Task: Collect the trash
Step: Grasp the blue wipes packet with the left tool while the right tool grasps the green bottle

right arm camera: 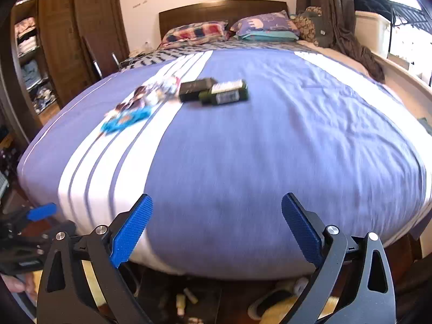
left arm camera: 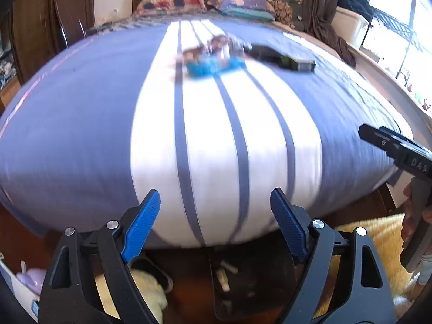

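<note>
Trash lies mid-bed on the blue-and-white striped cover: a blue wrapper, crumpled foil wrappers and a dark green bottle. The right wrist view shows the same blue wrapper, the wrappers, a dark box and the bottle on its side. My left gripper hangs open and empty over the foot of the bed, far short of the trash. My right gripper is likewise open and empty. Both views are motion-blurred.
On the floor at the bed's foot sits a dark container with small items in it. A yellow fluffy rug lies to the right. Pillows and a headboard are at the far end, a wardrobe on the left, and a window on the right.
</note>
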The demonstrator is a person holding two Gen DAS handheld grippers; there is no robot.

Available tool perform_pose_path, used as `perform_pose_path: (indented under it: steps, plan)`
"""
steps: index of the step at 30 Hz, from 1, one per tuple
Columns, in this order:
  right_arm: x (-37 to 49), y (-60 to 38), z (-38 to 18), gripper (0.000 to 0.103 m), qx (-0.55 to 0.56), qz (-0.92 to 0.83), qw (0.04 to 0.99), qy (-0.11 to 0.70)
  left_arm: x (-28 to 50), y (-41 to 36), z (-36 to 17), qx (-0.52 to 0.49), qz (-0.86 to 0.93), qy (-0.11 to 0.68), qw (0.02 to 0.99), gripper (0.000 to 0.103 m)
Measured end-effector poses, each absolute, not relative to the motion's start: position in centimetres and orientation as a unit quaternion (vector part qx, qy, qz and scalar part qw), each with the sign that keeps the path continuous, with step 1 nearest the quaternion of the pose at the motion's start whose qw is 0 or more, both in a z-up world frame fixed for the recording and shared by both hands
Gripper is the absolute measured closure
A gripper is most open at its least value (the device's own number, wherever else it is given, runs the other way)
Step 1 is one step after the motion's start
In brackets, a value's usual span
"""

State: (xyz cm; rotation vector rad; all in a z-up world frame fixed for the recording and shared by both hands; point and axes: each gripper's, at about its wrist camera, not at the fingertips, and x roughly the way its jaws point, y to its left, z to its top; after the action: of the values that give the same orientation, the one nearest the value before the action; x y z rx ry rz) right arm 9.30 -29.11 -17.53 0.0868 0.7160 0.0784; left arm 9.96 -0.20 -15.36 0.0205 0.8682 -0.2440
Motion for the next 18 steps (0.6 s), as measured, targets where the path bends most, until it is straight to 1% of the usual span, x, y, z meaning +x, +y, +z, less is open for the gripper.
perform_pose_path:
  steps: [7, 9, 18]
  plan:
    - [15.2, -29.7, -16.6, 0.006, 0.032, 0.017, 0.937, 0.349, 16.2, -0.4, -14.2, 0.009, -0.105, 0.417, 0.903, 0.023]
    - [17.0, -29.6, -16.7, 0.004, 0.027, 0.014, 0.935, 0.354, 18.0, -0.5, -14.0, 0.014, -0.101, 0.417, 0.903, 0.023]
    - [23.9, -29.0, -17.2, 0.004, 0.022, 0.000, 0.926, 0.376, 23.0, -0.5, -14.1, 0.019, -0.105, 0.425, 0.899, 0.023]
